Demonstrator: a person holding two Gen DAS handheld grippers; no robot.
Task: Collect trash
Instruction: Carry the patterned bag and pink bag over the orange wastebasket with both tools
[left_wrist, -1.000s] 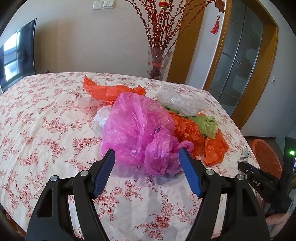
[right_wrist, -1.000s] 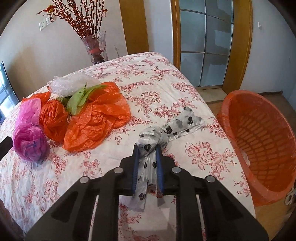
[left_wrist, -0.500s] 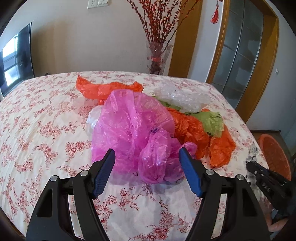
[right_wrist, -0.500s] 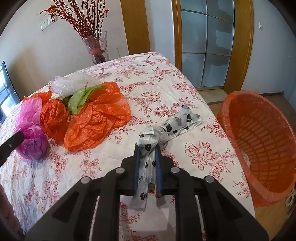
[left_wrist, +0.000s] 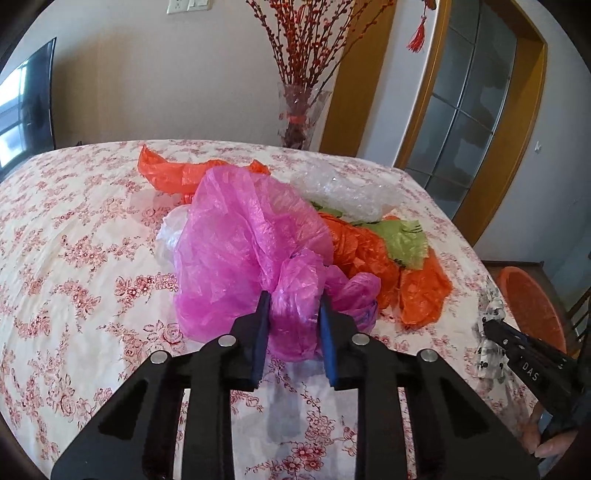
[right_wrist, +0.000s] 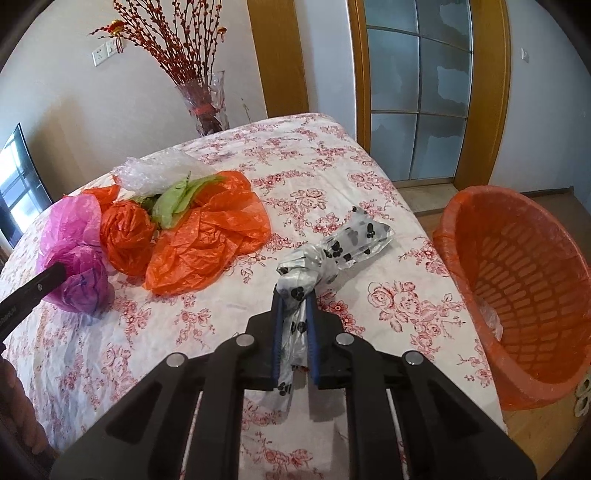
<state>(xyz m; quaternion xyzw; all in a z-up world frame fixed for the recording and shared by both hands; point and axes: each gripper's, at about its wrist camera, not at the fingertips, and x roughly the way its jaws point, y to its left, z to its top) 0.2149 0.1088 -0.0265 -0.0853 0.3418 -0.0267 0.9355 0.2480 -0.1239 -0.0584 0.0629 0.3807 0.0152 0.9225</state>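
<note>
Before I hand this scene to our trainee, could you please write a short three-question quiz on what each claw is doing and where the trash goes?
1. True or false: the right claw is shut on the paw-print bag.
2. Which bag lies between the closing jaws of the left claw? A) orange bag B) pink bag C) bubble wrap
3. Fill in: the orange basket stands off the table's ____ edge in the right wrist view.

Key:
1. True.
2. B, the pink bag; the orange bag and bubble wrap lie untouched behind it.
3. Right, beside the table.
</note>
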